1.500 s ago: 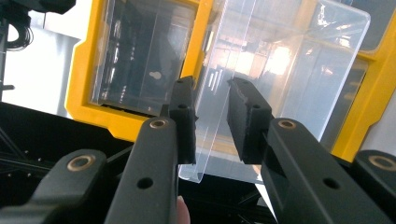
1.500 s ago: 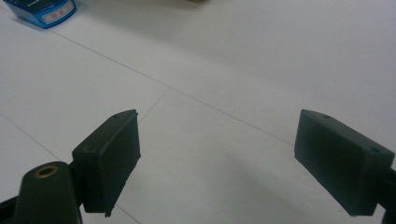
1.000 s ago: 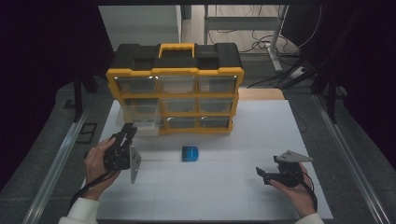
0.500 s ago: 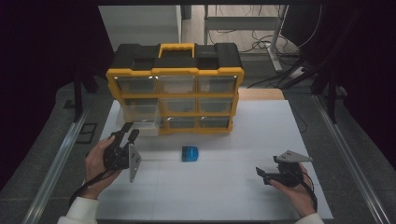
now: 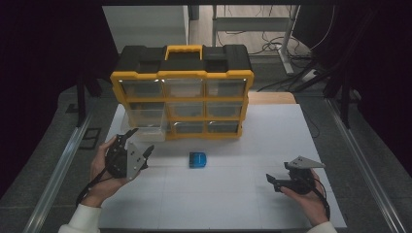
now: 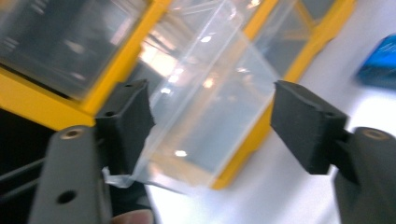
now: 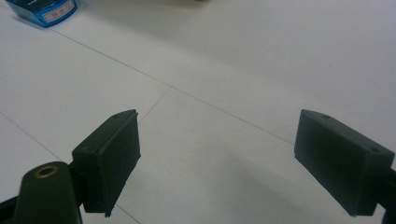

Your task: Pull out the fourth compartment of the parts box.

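A yellow and black organizer [image 5: 182,73] with clear drawers stands at the back of the white table [image 5: 228,204]. Its lower left clear drawer [image 5: 145,119] sticks out from the frame. My left gripper [image 5: 141,140] is just in front of that drawer and its jaws have just been opening. In the left gripper view the drawer [image 6: 210,102] lies close ahead of the open left gripper [image 6: 217,121], and the pads do not press on it. A small blue box [image 5: 197,159] lies mid-table. My right gripper [image 5: 272,182] rests open at the right, nothing between its jaws [image 7: 217,158].
The blue box [image 7: 44,9] lies at the far left edge of the right gripper view. Metal rails [image 5: 58,165] run along both sides of the table. Cables and table legs [image 5: 286,43] are behind the organizer.
The left gripper's jaws have spread from nearly closed to wide apart near the pulled-out drawer. The right hand has not moved.
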The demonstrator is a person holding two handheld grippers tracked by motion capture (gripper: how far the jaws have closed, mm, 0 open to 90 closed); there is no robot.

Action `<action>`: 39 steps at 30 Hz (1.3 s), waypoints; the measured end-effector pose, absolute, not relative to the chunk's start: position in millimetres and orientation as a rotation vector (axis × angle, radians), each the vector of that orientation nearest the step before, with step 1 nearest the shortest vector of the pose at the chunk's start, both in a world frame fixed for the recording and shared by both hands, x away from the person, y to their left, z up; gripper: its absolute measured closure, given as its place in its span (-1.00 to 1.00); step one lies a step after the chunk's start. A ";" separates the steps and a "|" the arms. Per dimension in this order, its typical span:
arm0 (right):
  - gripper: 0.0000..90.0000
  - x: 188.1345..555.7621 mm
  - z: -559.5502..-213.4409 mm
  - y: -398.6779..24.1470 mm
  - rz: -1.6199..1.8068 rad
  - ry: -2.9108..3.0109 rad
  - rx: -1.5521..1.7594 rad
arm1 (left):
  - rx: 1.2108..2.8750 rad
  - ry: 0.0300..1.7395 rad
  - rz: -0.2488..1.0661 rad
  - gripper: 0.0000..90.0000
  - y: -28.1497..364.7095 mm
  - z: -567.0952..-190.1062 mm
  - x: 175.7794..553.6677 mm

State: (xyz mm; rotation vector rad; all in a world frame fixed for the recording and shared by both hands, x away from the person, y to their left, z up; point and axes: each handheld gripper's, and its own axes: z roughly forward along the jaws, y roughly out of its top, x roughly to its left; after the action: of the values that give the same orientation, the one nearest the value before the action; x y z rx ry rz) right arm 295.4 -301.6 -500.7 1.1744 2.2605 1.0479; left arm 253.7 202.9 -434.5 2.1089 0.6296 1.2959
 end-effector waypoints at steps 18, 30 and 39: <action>-0.67 299.1 -499.7 -297.8 1.054 2.255 1.180 | 2.012 0.800 0.812 -0.73 214.1 -422.9 253.2; -0.67 300.7 -499.4 -298.3 1.058 2.250 1.187 | 1.957 0.824 0.465 -0.79 214.1 -423.4 258.7; -0.67 300.6 -498.8 -298.0 1.068 2.252 1.178 | 1.975 0.821 0.385 -0.76 205.6 -424.0 259.2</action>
State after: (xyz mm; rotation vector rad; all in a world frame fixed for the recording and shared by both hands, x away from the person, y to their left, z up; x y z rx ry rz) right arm 300.6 -298.0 -498.8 1.1784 2.2519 1.0677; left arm 259.2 205.6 -424.0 1.9749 0.8214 0.3853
